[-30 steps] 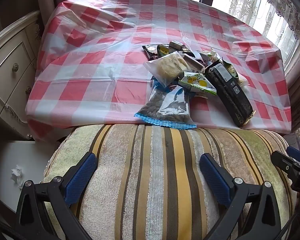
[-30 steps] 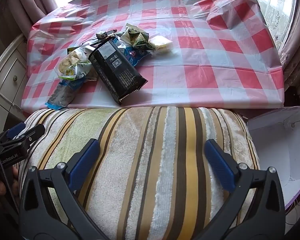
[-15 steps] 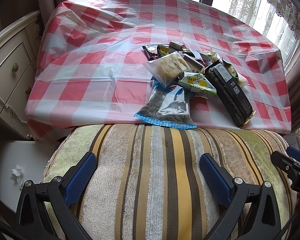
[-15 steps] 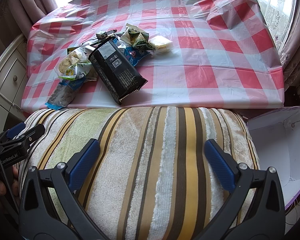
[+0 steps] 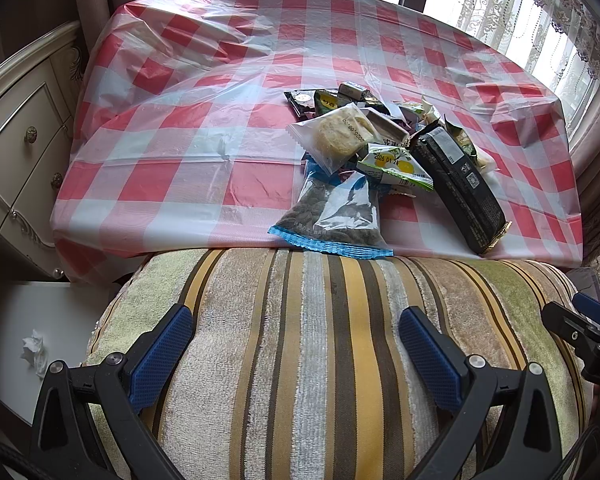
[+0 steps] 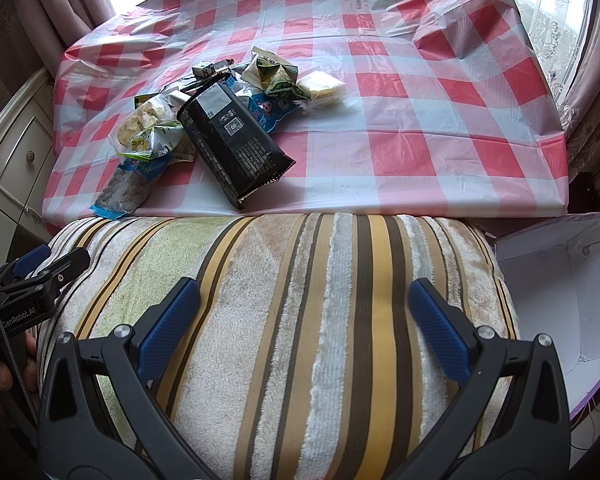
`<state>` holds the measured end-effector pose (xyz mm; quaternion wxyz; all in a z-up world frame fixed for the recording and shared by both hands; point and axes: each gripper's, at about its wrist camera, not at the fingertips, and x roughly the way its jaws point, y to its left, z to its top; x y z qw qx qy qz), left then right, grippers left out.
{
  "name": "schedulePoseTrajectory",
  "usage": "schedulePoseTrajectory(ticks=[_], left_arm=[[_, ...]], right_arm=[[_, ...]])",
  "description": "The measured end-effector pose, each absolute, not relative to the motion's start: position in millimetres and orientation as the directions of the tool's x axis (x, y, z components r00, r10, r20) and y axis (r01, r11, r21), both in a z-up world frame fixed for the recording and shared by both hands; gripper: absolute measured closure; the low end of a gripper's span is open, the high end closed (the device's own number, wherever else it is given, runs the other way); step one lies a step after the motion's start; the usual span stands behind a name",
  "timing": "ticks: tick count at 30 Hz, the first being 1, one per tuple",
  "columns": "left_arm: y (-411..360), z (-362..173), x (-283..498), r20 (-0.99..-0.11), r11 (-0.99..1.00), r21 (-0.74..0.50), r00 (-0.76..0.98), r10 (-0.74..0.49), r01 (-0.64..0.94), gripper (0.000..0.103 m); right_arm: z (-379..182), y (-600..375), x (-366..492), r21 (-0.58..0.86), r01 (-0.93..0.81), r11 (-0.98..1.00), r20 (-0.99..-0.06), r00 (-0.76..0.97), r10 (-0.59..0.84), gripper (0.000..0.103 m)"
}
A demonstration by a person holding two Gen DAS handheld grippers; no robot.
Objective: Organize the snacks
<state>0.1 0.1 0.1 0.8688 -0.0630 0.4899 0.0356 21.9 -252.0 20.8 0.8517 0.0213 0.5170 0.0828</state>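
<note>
Nothing has moved since the earlier frames — both claws hover over the striped cushion point(image 5: 320, 340) as before. The left claw point(image 5: 296, 344) and right claw point(image 6: 304, 320) gape wide, holding nothing. The snack pile point(image 5: 380, 152) lies on the checked table point(image 5: 180, 140), its black packet point(image 6: 232, 140) and blue-edged bag point(image 5: 336, 216) reaching the near edge.

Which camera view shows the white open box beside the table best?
The right wrist view shows it best: the white open box sits right of the striped cushion, below the table edge, with its inside visible. The left wrist view does not show this box; its right edge shows only the right tongs.
</note>
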Motion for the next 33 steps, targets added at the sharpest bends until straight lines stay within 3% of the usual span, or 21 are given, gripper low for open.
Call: schedulePoseTrajectory(ticks=[20, 26, 33], left_arm=[[11.7, 11.7, 4.8, -0.854, 0.980, -0.148, 0.517, -0.060, -0.131, 0.001], [15.5, 21.9, 27.1, -0.816, 0.983, -0.140, 0.576, -0.045, -0.121, 0.009], [20.9, 26.6, 77.1, -0.794, 0.991, -0.116, 0.606, -0.051, -0.068, 0.022]], right_arm=[[15.8, -245.2, 51.6, 0.141, -0.177, 0.974, -0.895, 0.398, 0.202, 0.000], [16.0, -217.2, 73.0, 0.117, -0.320, 0.940, -0.881, 0.403, 0.247, 0.000], [15.6, -179.1, 105.7, -0.006, -0.448, 0.894, -0.867, 0.448, 0.218, 0.000]])
